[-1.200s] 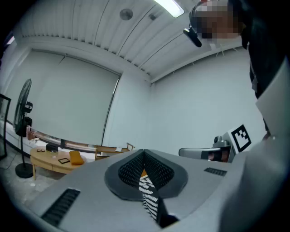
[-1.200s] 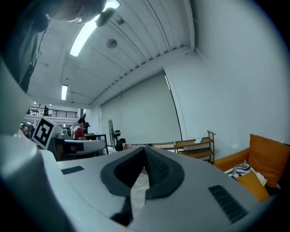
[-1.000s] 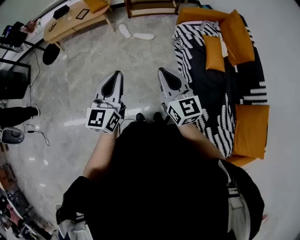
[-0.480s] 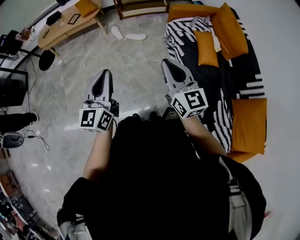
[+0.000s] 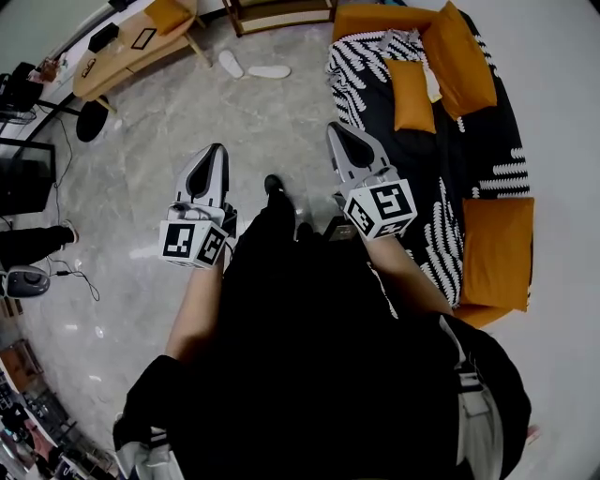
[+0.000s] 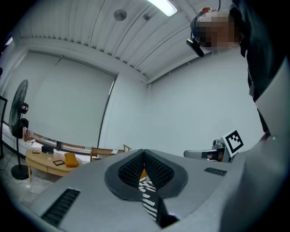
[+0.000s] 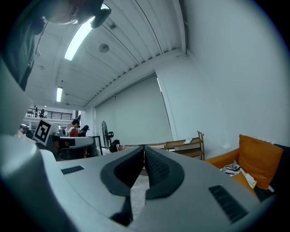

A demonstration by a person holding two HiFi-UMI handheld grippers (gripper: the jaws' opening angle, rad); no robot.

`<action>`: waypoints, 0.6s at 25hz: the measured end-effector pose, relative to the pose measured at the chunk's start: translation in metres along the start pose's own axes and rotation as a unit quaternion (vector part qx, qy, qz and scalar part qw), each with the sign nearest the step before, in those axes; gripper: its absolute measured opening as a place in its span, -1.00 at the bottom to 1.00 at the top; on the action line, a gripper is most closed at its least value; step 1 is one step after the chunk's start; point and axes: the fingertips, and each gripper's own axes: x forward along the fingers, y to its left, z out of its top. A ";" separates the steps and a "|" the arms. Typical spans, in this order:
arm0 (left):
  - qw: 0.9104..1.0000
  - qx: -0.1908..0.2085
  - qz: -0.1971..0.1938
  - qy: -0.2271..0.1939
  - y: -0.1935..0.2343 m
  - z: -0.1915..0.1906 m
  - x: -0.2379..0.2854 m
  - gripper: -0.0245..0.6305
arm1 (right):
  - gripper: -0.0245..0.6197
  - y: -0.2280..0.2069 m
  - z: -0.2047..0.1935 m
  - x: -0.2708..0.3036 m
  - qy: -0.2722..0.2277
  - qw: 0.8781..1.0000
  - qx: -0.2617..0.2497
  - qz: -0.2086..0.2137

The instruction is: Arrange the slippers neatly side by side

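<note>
Two white slippers lie apart on the grey stone floor far ahead: one [image 5: 230, 64] angled, the other [image 5: 270, 71] lying crosswise beside it. My left gripper [image 5: 217, 150] is held level at waist height, shut, with nothing between its jaws. My right gripper [image 5: 334, 128] is held the same way, shut and empty. Both point toward the slippers from a distance. In the left gripper view the jaws [image 6: 144, 152] meet at the tips; in the right gripper view the jaws [image 7: 144, 148] also meet. The slippers are hidden in both gripper views.
An orange sofa [image 5: 497, 253] with a black-and-white throw [image 5: 441, 244] and orange cushions runs along the right. A wooden table [image 5: 131, 52] and a shelf [image 5: 281, 14] stand at the far end. My black shoe [image 5: 273, 185] steps forward. A fan base [image 5: 94, 120] and cables lie left.
I have walked forward: the slippers and table sit slightly nearer in the head view. One foot now shows stepping ahead between the grippers. Both grippers stay shut.
</note>
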 end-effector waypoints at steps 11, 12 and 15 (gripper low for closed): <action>0.999 -0.018 0.026 -0.004 0.058 0.003 0.066 -0.87 | -0.82 -0.042 0.003 0.073 0.012 1.000 -0.015 -0.013; 0.999 -0.017 0.030 -0.004 0.069 0.004 0.073 -0.88 | -0.82 -0.045 0.005 0.086 0.013 1.000 -0.018 -0.013; 0.999 -0.010 0.041 0.003 0.103 0.001 0.101 -0.87 | -0.82 -0.056 0.012 0.128 0.014 1.000 -0.023 -0.017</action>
